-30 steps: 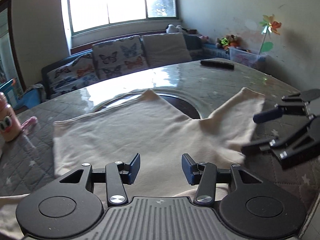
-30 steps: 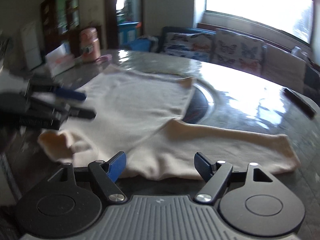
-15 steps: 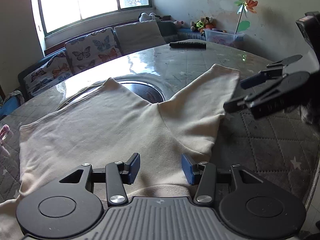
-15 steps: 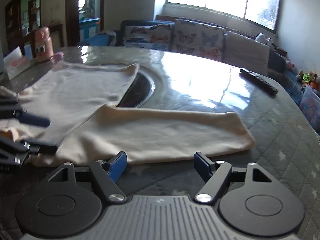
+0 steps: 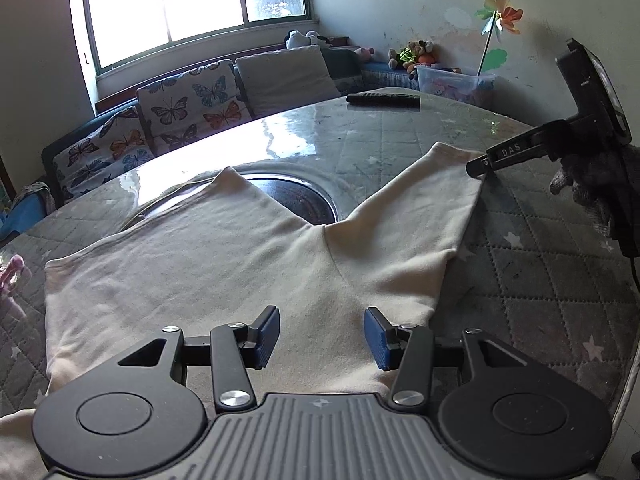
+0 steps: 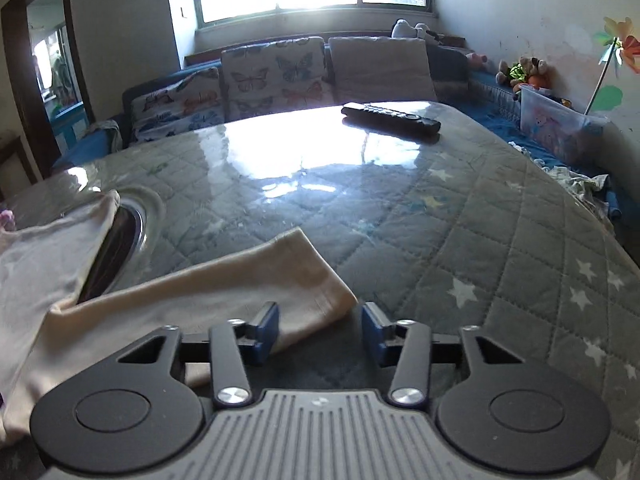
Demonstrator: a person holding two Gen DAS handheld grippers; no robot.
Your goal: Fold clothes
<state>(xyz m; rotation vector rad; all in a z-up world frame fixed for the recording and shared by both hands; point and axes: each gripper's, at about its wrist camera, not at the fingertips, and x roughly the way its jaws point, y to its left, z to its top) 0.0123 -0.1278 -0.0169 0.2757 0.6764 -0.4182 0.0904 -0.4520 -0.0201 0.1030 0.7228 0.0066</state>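
A cream long-sleeved top (image 5: pixel 208 264) lies spread flat on the quilted table. Its sleeve (image 5: pixel 424 208) stretches toward the far right. My left gripper (image 5: pixel 320 336) is open and empty, just above the garment's body near the armpit. My right gripper (image 6: pixel 320 326) is open, with the sleeve's cuff corner (image 6: pixel 320 284) lying between and just beyond its fingertips. In the left wrist view the right gripper (image 5: pixel 480 164) shows side-on at the cuff end, held by a gloved hand (image 5: pixel 588 184).
A black remote control (image 6: pixel 390 120) lies on the far side of the table. A dark round recess (image 5: pixel 296 196) sits in the table's middle, partly under the garment. A sofa with butterfly cushions (image 6: pixel 276 72) and a box of toys (image 6: pixel 556 120) stand behind the table. The table's edge (image 5: pixel 628 376) runs near right.
My right gripper has moved along the sleeve, away from the left gripper, out to the cuff end. My left gripper has shifted slightly over the garment's body. Both stayed open.
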